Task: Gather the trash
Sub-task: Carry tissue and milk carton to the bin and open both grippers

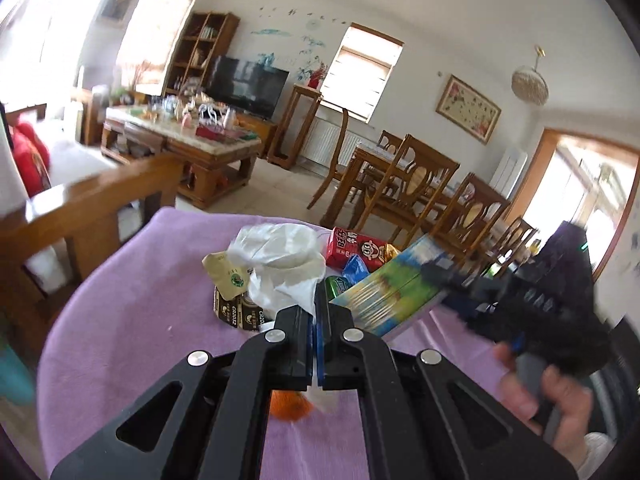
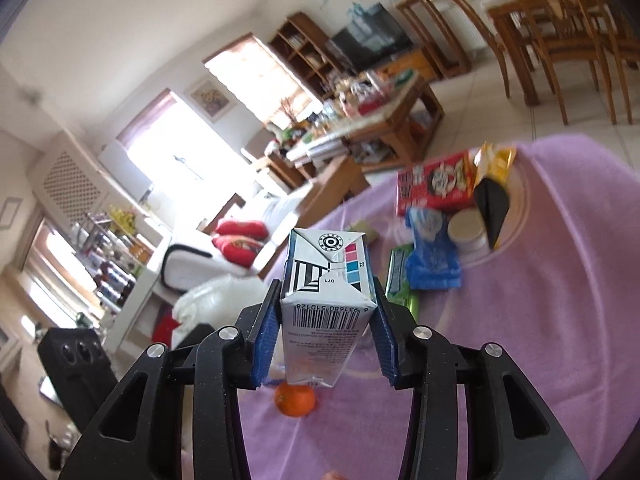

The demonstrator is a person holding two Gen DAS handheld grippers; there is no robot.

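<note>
Colours on the lilac-pink tablecloth (image 1: 132,320)

Milk carton (image 2: 326,312): white and silver end, black barcode, pink and teal colour squares; its side (image 1: 394,292) streaked blue, green, yellow. Red drink box (image 1: 354,249) with cartoon face. Crumpled white plastic bag (image 1: 286,264). Blue wrapper (image 2: 432,260); green gum pack (image 2: 400,276). Orange mandarin (image 2: 295,399). Black grippers, blue pads (image 2: 265,336).

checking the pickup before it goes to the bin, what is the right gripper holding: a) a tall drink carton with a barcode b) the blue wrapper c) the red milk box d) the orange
a: the right gripper has its blue pads pressed on both sides of the drink carton, barcode facing the camera, while the orange lies on the purple cloth below.
</note>
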